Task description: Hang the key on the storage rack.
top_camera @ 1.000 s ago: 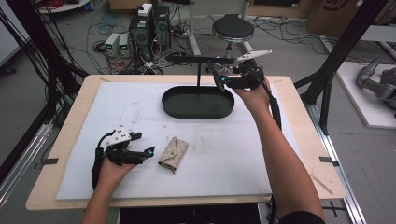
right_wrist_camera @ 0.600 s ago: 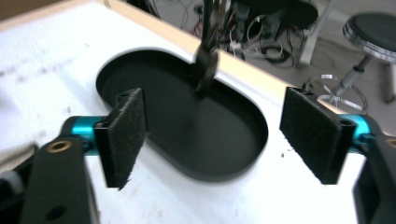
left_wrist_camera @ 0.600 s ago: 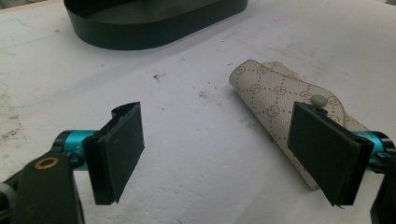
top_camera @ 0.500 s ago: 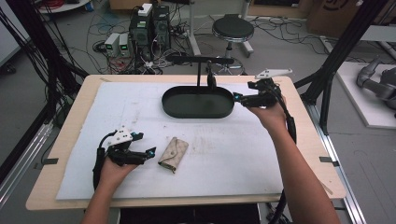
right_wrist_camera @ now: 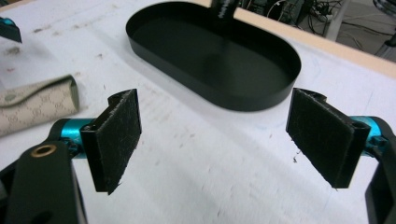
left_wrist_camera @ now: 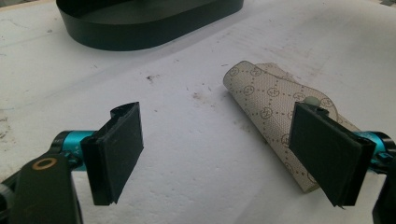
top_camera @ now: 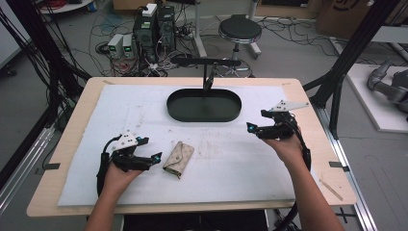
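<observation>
From the high view, the left tool [top_camera: 156,157] lay low on the white surface [top_camera: 240,159], jaws wide and empty, its tips just beside the small patterned wallet [top_camera: 178,158]. The right tool [top_camera: 250,129] hovered well apart from the wallet, near the right end of the black oval tray [top_camera: 204,105]; its jaws had just been opening and stood wide with nothing between them. The tray looked empty, with a black stand's post rising just behind its far rim.

In the left gripper view, the wallet [left_wrist_camera: 275,112] lay flat and slightly curled, partly behind the right-hand jaw rather than squarely between the two. A closing from there would likely have caught only an edge, so the soft thing could have slid aside or folded open. The tray [left_wrist_camera: 154,23] sat farther off, its inside dark and bare as far as could be seen.

In the right gripper view, the jaws stood wide over bare surface, with the tray [right_wrist_camera: 215,56] ahead and nothing in it. The wallet [right_wrist_camera: 37,102] lay far to the left. If this tool swung across toward it, it risked clipping the tray's low wall or bumping the other tool.
</observation>
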A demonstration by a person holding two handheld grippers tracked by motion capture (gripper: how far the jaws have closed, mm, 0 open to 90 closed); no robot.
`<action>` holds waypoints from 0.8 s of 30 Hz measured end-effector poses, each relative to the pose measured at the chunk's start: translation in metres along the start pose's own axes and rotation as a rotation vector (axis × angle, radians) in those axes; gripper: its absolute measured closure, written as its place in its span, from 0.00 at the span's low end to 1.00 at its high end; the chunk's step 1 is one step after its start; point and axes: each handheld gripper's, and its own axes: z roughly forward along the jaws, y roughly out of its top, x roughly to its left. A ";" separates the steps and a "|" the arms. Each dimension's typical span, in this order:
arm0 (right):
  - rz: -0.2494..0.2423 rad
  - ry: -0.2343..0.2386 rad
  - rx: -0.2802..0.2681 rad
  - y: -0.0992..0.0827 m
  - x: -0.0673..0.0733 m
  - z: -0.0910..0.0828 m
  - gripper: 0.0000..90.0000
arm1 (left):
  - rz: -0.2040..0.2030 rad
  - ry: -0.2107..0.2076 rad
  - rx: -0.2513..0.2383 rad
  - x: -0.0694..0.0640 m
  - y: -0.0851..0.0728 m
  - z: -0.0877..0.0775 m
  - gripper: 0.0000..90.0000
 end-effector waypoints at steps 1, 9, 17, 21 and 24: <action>0.002 -0.004 0.000 -0.005 0.001 0.000 0.20 | 0.002 0.001 0.001 0.000 0.000 0.000 0.20; 0.012 -0.026 -0.054 -0.046 0.015 -0.002 0.20 | -0.002 0.005 -0.002 0.002 0.000 -0.002 0.20; 0.026 -0.034 -0.040 -0.062 0.018 0.005 0.20 | -0.003 -0.003 -0.012 0.002 0.000 -0.004 0.20; 0.027 -0.042 -0.046 -0.061 0.018 0.005 0.20 | -0.009 -0.002 -0.012 0.002 0.000 -0.005 0.19; 0.026 -0.041 -0.034 -0.062 0.018 0.006 0.20 | -0.006 -0.001 -0.011 0.001 0.001 -0.005 0.19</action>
